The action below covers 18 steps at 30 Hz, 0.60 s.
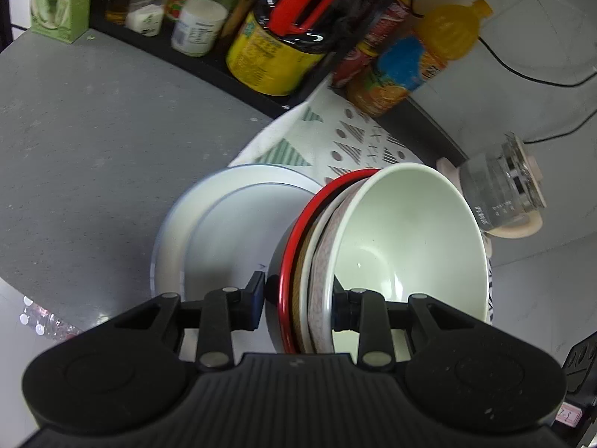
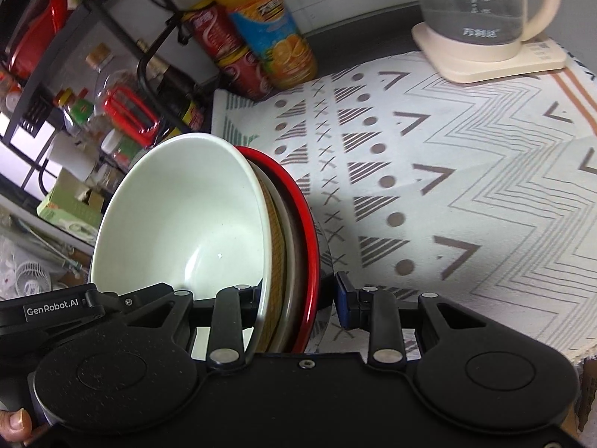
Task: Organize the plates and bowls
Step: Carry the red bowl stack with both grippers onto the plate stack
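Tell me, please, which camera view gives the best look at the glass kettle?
The right wrist view: the glass kettle stands upright there on its cream base, handle and printed markings visible, though the frame's top edge crops it. In the left wrist view the kettle is smaller, blurred and tilted near the right edge, behind the stack of bowls.

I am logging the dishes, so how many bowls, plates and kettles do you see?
Bowls: 3, nested, counted by their visible rims
Plates: 2, apparently stacked
Kettle: 1
Total: 6

Black ribbed gripper (image 1: 298,298), blue pads (image 2: 345,308), "GenRobot.AI" lettering.
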Each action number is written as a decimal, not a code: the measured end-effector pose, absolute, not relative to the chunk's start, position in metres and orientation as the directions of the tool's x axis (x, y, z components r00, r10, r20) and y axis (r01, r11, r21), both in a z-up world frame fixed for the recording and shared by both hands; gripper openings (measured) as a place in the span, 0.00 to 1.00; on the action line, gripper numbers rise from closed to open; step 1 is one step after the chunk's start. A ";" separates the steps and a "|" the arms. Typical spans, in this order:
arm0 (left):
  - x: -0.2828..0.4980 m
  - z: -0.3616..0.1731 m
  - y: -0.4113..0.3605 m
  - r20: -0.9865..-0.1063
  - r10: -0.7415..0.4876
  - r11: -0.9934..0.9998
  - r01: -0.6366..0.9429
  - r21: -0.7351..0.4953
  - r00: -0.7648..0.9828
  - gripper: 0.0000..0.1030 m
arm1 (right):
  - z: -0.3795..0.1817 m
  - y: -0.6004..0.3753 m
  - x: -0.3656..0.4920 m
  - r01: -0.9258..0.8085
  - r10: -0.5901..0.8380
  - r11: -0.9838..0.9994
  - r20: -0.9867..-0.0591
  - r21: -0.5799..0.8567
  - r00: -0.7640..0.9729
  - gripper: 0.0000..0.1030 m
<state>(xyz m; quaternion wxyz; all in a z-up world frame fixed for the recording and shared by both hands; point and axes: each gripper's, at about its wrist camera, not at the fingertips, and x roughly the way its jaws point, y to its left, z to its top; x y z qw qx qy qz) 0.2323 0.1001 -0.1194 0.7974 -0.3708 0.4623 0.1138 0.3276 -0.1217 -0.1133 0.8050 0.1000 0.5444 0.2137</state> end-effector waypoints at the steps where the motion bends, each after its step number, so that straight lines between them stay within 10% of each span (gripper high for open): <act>1: 0.231 -0.121 0.102 -0.824 -0.158 0.696 -0.531 -0.484 0.544 0.30 | -0.115 -0.118 0.328 -0.238 0.453 0.888 -0.836 0.393 0.310 0.30; 18: 0.233 -0.142 0.125 -0.845 -0.146 0.685 -0.563 -0.462 0.515 0.30 | -0.138 -0.087 0.328 -0.244 0.449 0.887 -0.856 0.392 0.256 0.30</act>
